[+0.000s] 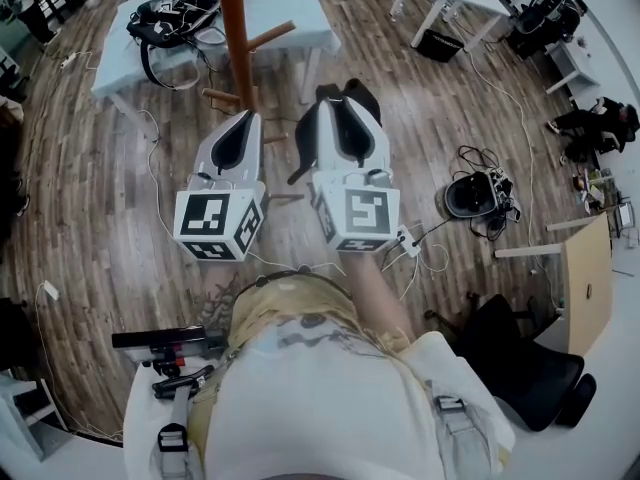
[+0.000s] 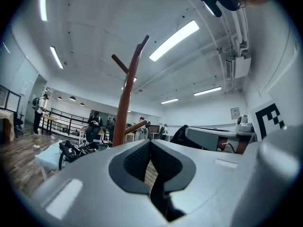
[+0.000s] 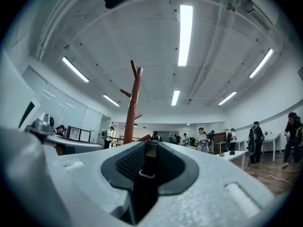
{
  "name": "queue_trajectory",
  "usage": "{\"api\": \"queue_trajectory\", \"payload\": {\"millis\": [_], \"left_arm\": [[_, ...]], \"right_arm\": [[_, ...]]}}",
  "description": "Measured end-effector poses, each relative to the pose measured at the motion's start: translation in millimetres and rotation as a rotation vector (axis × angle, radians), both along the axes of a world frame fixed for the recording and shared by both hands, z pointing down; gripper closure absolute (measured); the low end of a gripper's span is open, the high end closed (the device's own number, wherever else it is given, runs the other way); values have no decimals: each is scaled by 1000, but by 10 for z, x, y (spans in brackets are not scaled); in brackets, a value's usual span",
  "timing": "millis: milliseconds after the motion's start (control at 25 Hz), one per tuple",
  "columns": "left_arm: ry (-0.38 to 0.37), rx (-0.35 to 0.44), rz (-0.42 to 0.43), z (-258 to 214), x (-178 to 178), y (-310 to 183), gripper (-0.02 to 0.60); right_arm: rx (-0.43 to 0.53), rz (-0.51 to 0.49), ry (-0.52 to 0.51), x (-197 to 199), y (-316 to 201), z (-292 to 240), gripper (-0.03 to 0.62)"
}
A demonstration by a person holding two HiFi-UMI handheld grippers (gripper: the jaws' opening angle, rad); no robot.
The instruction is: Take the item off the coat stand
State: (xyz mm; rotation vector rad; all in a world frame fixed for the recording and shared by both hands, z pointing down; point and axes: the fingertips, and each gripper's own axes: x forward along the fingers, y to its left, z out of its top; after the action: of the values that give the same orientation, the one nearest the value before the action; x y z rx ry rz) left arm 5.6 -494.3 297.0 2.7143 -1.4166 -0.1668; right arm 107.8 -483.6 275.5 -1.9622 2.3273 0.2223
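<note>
Black strapped item [image 1: 357,98] was already off the brown coat stand [image 1: 236,28], at eleven o'clock from it with visible pegs bare, clamped in the right gripper [image 3: 150,145], the left gripper [image 2: 150,142] pinched together on nothing, so seemingly only carrying away remained.

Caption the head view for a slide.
Left gripper and right gripper face a wooden coat stand; the right one grips a black strap.

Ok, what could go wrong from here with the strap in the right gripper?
The black strap pinched in the right gripper hangs close to the coat stand; its loose end could catch on a peg. Only narrow webbing is gripped, so it might slip.
</note>
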Motion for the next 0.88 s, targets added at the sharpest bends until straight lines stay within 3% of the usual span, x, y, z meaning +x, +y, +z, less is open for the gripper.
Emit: {"api": "queue_trajectory", "payload": {"millis": [280, 880], "left_arm": [[-6, 30, -18, -60, -2, 12, 594], [-11, 15, -15, -20, -37, -13, 594]], "right_arm": [[-14, -43, -21, -177, 22, -14, 513], [-24, -71, -33, -313, 1, -88, 514]]}}
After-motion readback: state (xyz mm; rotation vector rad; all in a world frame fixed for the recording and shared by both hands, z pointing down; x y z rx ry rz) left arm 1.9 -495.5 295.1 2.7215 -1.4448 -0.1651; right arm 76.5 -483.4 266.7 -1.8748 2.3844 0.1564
